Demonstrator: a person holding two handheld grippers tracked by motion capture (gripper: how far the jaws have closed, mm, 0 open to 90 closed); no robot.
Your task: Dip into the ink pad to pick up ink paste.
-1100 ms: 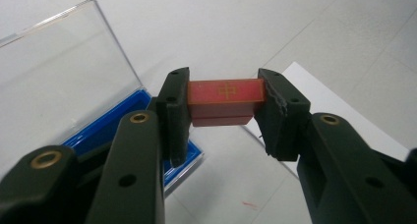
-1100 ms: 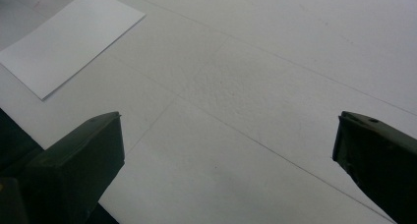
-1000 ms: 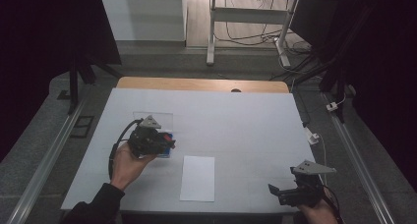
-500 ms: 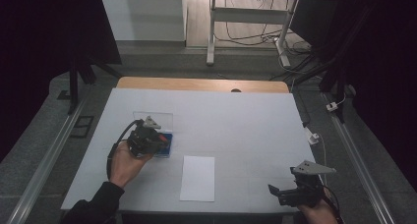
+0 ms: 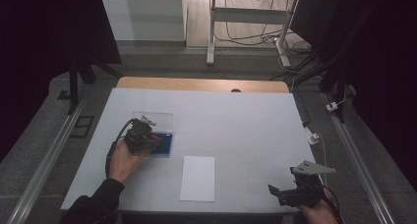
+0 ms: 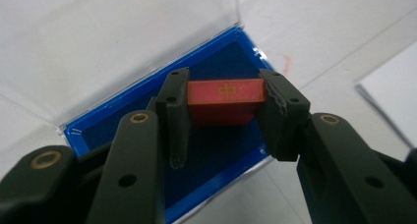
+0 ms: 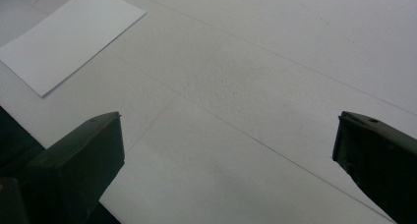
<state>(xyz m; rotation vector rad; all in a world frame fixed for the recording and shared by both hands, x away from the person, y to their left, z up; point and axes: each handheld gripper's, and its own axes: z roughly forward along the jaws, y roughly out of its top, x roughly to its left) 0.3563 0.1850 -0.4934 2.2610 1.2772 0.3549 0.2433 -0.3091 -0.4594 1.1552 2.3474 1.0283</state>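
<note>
A red block [image 6: 223, 98] with a gold mark is pinched between the left tongs [image 6: 223, 111] and held just over the blue tray [image 6: 123, 121] of an open clear case, whose lid [image 6: 98, 42] lies flat behind it. The right tongs [image 7: 226, 150] are spread wide, with nothing between them, low over the bare counter [image 7: 275, 62] at its near edge. If the block is lowered askew, a corner could be caught on the tray's rim and the light case pushed aside; a grip this shallow could also let the block be tipped. A white sheet [image 5: 197, 178] lies between the hands, well apart from the case. Nothing is seen in the way of the tray.
</note>
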